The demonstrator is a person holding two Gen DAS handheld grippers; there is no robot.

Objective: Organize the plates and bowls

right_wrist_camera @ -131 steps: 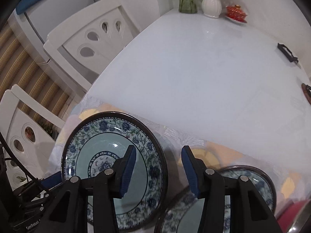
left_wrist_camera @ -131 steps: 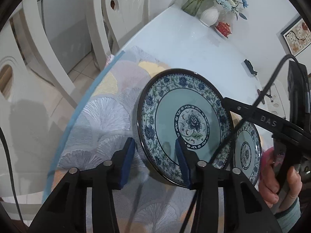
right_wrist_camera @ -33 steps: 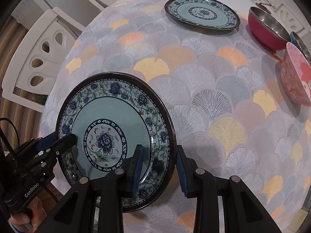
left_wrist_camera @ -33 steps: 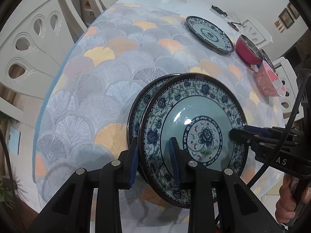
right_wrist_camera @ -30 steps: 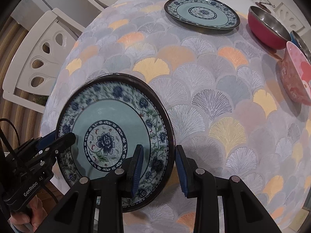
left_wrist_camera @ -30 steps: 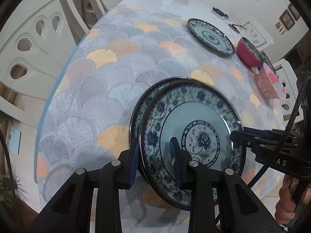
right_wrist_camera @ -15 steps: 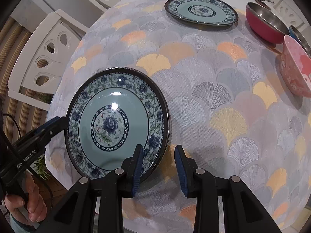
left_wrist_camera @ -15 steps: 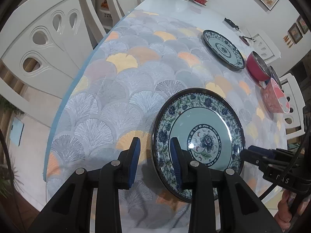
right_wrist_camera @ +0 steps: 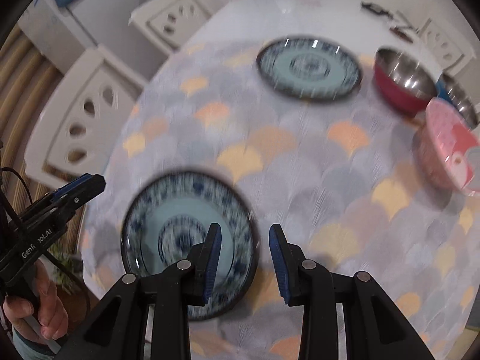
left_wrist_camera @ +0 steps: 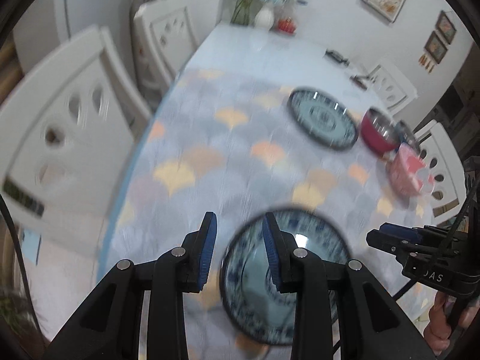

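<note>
Since both views are motion-blurred, contact is hard to judge, but the risks read clearly enough. Landmark: near plate [right_wrist_camera: 183, 240], lying flat on the patterned cloth [right_wrist_camera: 300, 180] close to the table's near edge. Whether another plate sits under it cannot be told from the blur.

Risks (judgement):
- near plate sits close to the edge; a bump from either gripper could push it off
- far plate [right_wrist_camera: 309, 69], well beyond the near plate, has to come across the cloth to join it; a one-sided rim pinch could let it tilt and slip
- red bowl [right_wrist_camera: 402, 84] just right of the far plate, pink bowl [right_wrist_camera: 450, 156] nearer and further right; a wide reach could clip them
- a steel bowl behind the red one is partly hidden

Fingers:
- left gripper [left_wrist_camera: 237, 249]: jaws apart, holding nothing; the right pad overlaps the near plate's left rim in view, touching or above cannot be told
- right gripper [right_wrist_camera: 244, 258]: jaws apart, empty, over the near plate's right rim, apparently clear of it
</note>
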